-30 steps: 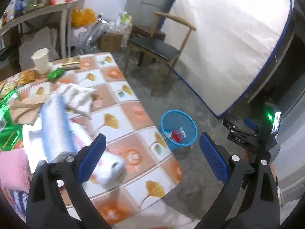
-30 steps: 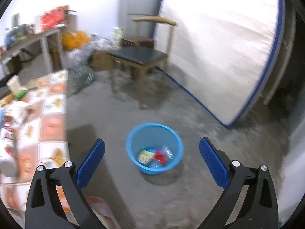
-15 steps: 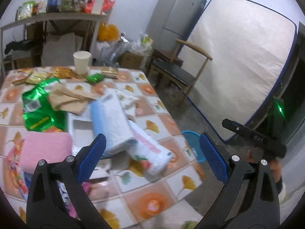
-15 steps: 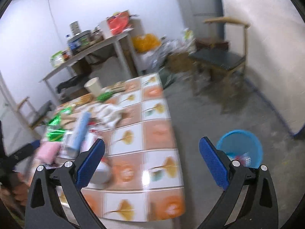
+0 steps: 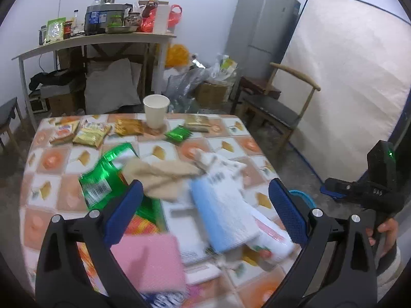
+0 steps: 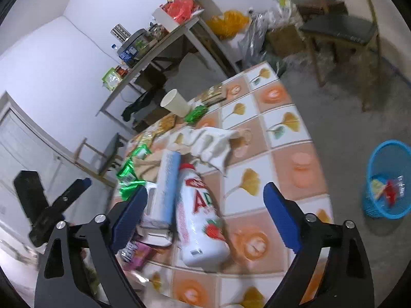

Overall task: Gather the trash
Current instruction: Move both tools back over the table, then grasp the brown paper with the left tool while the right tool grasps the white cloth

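A tiled table point(image 5: 51, 159) carries trash: a white milk bottle point(image 6: 200, 215) lying on its side, a blue-and-white roll pack point(image 5: 223, 215), a green foil bag point(image 5: 102, 179), a beige cloth point(image 5: 161, 174), a paper cup point(image 5: 156, 110) and snack packets point(image 5: 92, 132). My left gripper point(image 5: 205, 210) is open and empty above the roll pack. My right gripper point(image 6: 205, 210) is open and empty above the milk bottle. The blue trash basket point(image 6: 388, 182) stands on the floor to the right of the table, with some trash inside.
A wooden chair point(image 5: 280, 107) stands beyond the table's right side. A mattress point(image 5: 346, 77) leans on the wall. A cluttered shelf table point(image 5: 102, 38) and bags stand at the back. A pink pad point(image 5: 149, 259) lies at the table's near edge.
Both grippers have swung from facing the floor basket back to the table. The right gripper now hovers over the milk bottle, the left over the roll pack. Both stay open.
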Tool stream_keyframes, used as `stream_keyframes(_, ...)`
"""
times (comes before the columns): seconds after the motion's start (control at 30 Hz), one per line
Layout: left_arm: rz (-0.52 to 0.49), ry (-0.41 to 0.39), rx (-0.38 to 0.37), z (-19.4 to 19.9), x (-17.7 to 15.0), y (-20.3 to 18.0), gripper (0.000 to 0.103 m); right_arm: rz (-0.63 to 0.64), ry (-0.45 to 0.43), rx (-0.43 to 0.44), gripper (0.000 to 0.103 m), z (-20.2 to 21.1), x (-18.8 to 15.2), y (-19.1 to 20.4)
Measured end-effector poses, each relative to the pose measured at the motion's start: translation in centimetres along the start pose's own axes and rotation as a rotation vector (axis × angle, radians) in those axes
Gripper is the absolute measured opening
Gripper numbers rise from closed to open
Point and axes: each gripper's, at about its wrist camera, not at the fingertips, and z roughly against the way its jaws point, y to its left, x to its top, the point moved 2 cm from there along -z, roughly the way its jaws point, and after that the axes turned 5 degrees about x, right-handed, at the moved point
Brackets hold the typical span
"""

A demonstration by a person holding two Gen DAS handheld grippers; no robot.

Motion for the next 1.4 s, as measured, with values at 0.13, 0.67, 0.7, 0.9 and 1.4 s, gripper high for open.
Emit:
stream_keyframes(0.13, -0.052, 0.090, 0.029, -3.2, 2.2, 1.4, 0.077, -0.008, 0.063, 0.024, 0.082, -3.2, 2.7, -0.2)
stream_keyframes(0.67, -0.367, 0.465, 0.110, -16.1, 2.7, 0.3, 0.064, 0.108, 0.279, -0.125, 0.065, -17.4, 9.5, -2.7)
stream_keyframes(0.7, -0.383, 0.481, 0.121, -16.5, 2.4, 0.3, 0.064, 0.112, 0.282, -0.127, 0.065, -17.7, 9.6, -2.8)
stream_keyframes(0.9, -0.415, 0.546, 0.155, -18.9, 1.5, 0.8, 0.060, 0.128, 0.313, -0.114, 0.061, -19.7, 9.8, -3.2)
stream_keyframes(1.4, -0.469, 0.536, 0.188, -19.6, 1.2, 0.4, 0.023, 0.135, 0.387, -0.129, 0.037, -21.3, 8.6, -4.0)
